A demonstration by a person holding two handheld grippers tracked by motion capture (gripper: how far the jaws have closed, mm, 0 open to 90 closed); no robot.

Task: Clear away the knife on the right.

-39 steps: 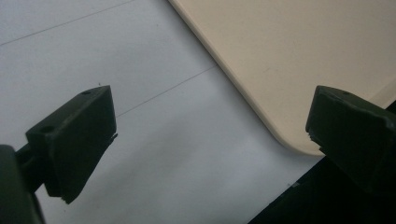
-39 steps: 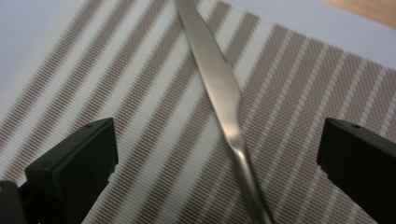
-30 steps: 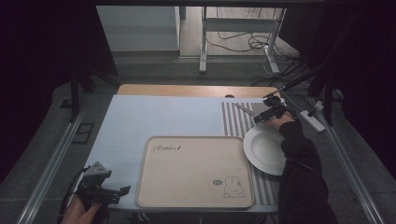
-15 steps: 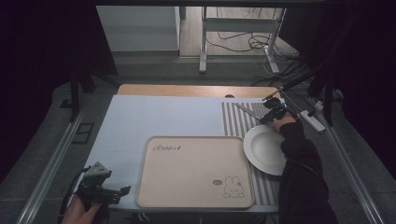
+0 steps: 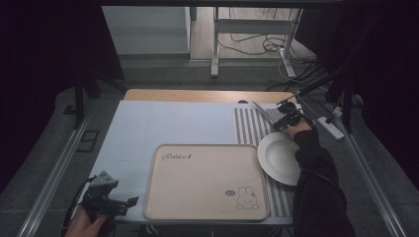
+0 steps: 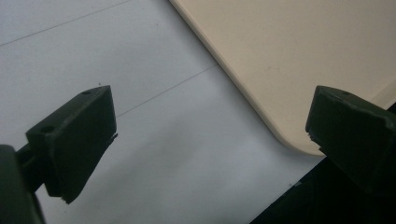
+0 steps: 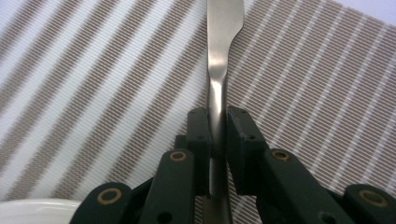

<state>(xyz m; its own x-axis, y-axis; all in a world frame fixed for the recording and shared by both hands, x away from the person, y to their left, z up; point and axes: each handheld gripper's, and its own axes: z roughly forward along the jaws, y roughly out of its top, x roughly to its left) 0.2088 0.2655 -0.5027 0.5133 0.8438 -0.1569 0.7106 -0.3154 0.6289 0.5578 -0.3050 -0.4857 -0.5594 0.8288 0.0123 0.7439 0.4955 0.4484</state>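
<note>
Table point(image 5: 163, 123): pale surface bearing every item below.
Tray point(image 5: 207, 180): beige, near edge of the table, between the two hands.
Striped mat point(image 5: 247, 126): right of the tray, under the plate and knife.
Plate point(image 5: 276, 158): white, on the mat, touching the tray's right edge.
Knife point(image 7: 219, 56): on the mat beyond the plate; its long axis runs straight on from the jaws, blade pointing away from the hand, toward the far left of the table.
Right gripper point(image 7: 217, 135): jaws have just been closing and now clamp the knife handle across its width; by far the nearer hand.
Left gripper point(image 6: 205, 130): jaws wide apart, nothing between them, at the tray's near left corner, well apart from the knife.
</note>
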